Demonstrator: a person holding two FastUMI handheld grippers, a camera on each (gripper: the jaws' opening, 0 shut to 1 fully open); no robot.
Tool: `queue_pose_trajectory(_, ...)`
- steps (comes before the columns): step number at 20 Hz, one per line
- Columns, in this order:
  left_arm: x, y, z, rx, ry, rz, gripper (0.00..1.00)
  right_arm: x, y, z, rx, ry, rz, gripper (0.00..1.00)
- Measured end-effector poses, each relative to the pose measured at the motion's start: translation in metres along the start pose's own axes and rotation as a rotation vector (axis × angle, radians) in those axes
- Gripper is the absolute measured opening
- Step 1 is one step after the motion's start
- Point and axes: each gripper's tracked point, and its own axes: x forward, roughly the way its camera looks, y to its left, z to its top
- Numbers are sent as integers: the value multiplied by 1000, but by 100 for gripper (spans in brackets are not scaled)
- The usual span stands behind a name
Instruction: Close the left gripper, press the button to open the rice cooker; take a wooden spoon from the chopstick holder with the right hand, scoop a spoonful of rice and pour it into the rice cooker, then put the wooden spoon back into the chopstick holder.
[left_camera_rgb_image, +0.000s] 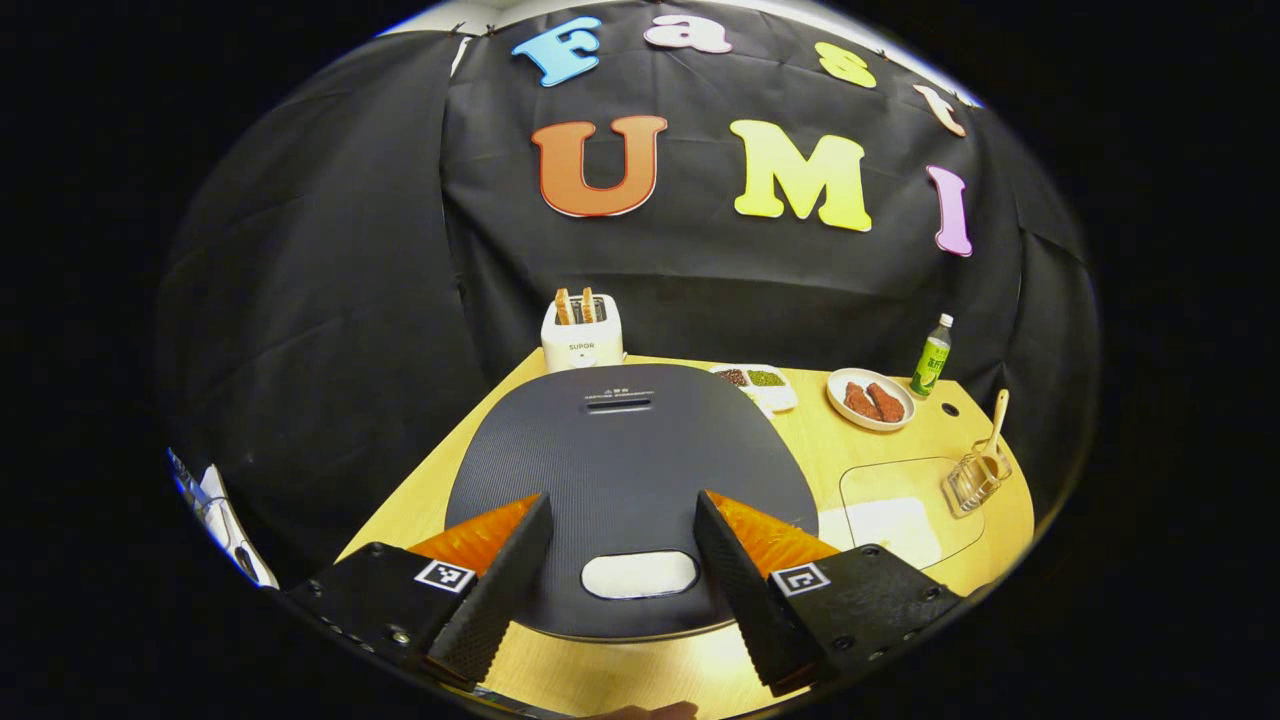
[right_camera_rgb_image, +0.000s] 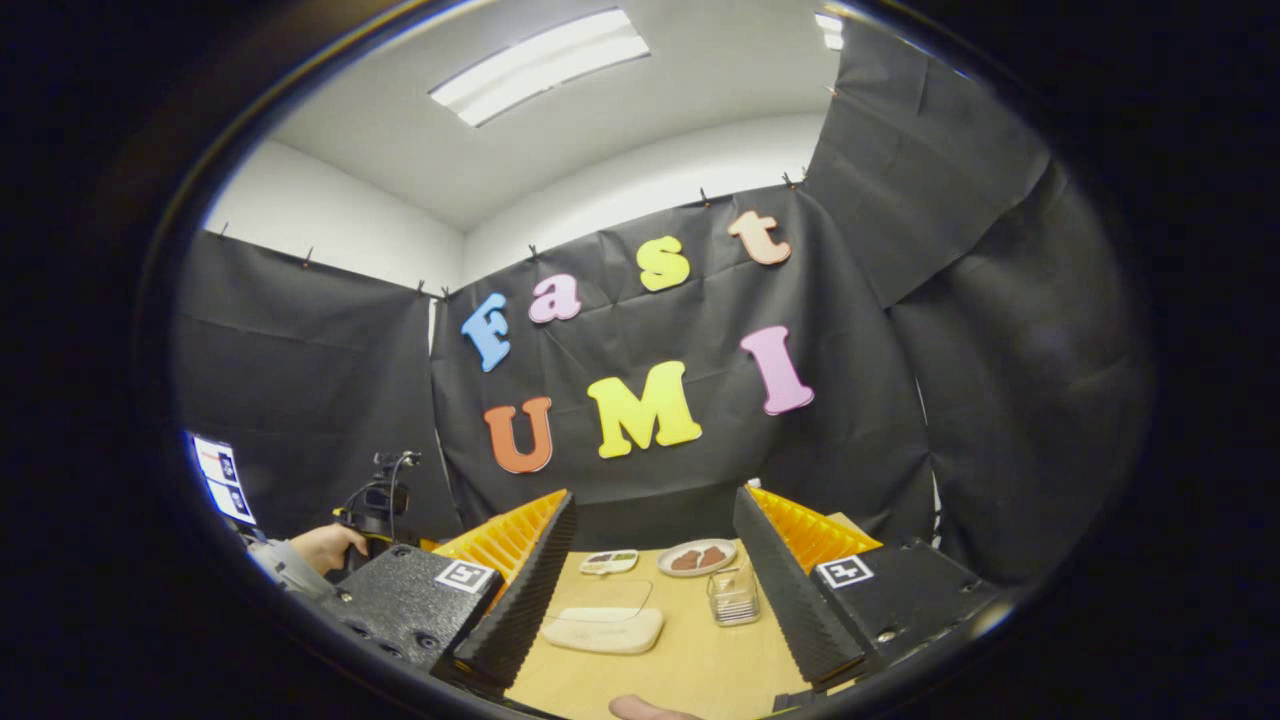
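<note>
- Nearest us, the left claw (left_camera_rgb_image: 622, 560) is released, its fingers spread either side of the pale button (left_camera_rgb_image: 639, 575) on the shut rice cooker (left_camera_rgb_image: 625, 470).
- We judge step one is in hand: clench, then press the button.
- Our right claw (right_camera_rgb_image: 650, 585) is released, empty.
- The wooden spoon (left_camera_rgb_image: 997, 418) stands in the chopstick holder (left_camera_rgb_image: 975, 480), far right on the surface (left_camera_rgb_image: 900, 440).

At the back of your wooden table (left_camera_rgb_image: 900, 455), a white toaster (left_camera_rgb_image: 582, 340) holds two slices of toast (left_camera_rgb_image: 575, 305). To its right sit a divided white dish (left_camera_rgb_image: 762, 384) of dark and green beans, a plate (left_camera_rgb_image: 870, 398) bearing two reddish-brown pieces, and a green-labelled bottle (left_camera_rgb_image: 932, 357). Overhead, a ceiling light panel (right_camera_rgb_image: 540, 65) glows against the white ceiling.
</note>
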Motion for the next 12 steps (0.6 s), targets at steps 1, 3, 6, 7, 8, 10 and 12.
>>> queue_pose_trajectory(1,-7,-1,8,12,-28,11,92,1,-2,1,1,-4,-9,91)
queue_pose_trajectory(3,-29,-13,21,27,-76,8,92,2,-4,-1,-3,4,-20,100)
queue_pose_trajectory(6,-69,-35,44,39,-182,-20,93,2,-6,1,-11,10,-35,100)
queue_pose_trajectory(7,-82,-41,46,42,-211,-32,93,2,-7,2,-17,12,-44,91)
queue_pose_trajectory(8,-95,-46,46,30,-234,-38,93,1,-9,4,-25,18,-54,91)
queue_pose_trajectory(10,-122,-53,46,11,-287,-30,93,0,-13,7,-31,28,-75,100)
queue_pose_trajectory(12,-149,-61,48,13,-351,-28,93,-1,-16,8,-40,39,-89,100)
